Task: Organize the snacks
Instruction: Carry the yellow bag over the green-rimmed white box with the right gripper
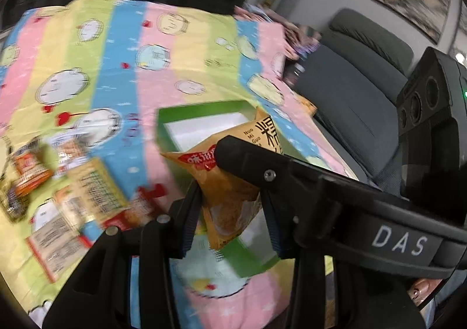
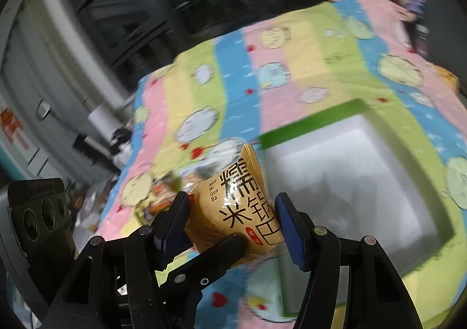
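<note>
On the left of the striped cartoon cloth that covers the bench, a blurred heap of snack packets lies. Just right of it, the left claw has an orange snack bag between its two fingers, which are closed in on the bag's sides. The right claw comes in from the right; one finger lies across the bag, and its fingers sit either side of the same bag without clearly pressing it. Behind the bag stands an open green box with a white inside. Far right is a grey sofa.
</note>
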Demonstrator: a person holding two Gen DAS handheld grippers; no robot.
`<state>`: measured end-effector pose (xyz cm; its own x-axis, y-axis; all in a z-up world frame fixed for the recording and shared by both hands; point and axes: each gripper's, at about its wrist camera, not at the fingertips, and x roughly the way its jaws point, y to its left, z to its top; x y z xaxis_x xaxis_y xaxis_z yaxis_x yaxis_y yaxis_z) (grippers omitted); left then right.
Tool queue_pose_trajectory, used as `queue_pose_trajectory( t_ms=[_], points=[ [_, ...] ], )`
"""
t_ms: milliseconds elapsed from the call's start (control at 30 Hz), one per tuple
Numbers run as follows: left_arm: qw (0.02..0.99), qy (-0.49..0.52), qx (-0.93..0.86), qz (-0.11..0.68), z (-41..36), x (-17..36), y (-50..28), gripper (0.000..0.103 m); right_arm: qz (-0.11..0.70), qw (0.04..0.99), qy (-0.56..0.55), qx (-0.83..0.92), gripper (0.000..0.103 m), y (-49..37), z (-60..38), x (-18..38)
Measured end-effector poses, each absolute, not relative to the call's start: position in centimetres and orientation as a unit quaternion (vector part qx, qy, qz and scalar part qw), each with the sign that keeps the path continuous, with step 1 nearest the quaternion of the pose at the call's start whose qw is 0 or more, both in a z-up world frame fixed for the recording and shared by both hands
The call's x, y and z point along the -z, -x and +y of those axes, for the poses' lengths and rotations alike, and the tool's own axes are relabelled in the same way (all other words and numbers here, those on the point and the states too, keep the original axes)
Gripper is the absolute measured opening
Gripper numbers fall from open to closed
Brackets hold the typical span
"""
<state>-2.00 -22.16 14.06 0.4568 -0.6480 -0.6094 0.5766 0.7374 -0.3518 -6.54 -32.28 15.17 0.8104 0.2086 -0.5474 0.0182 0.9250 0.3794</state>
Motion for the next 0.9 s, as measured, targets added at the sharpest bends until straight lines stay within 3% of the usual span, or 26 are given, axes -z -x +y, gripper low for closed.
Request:
queue_pose_trajectory(
  t_ms=[567, 900],
  points=[
    [0.771, -0.014, 0.397, 0.497, -32.7, -8.4, -1.3, 0.041, 0.37, 0.872, -0.315, 0.051, 0.064, 5.3, -43.3, -8.9],
    [0.775, -0.026, 0.379, 0.504, -33.5, -6.7, -1.2, 0.042, 0.389, 0.87, -0.29, 0.092, 0.064, 4.4, -43.1, -8.1]
  ],
)
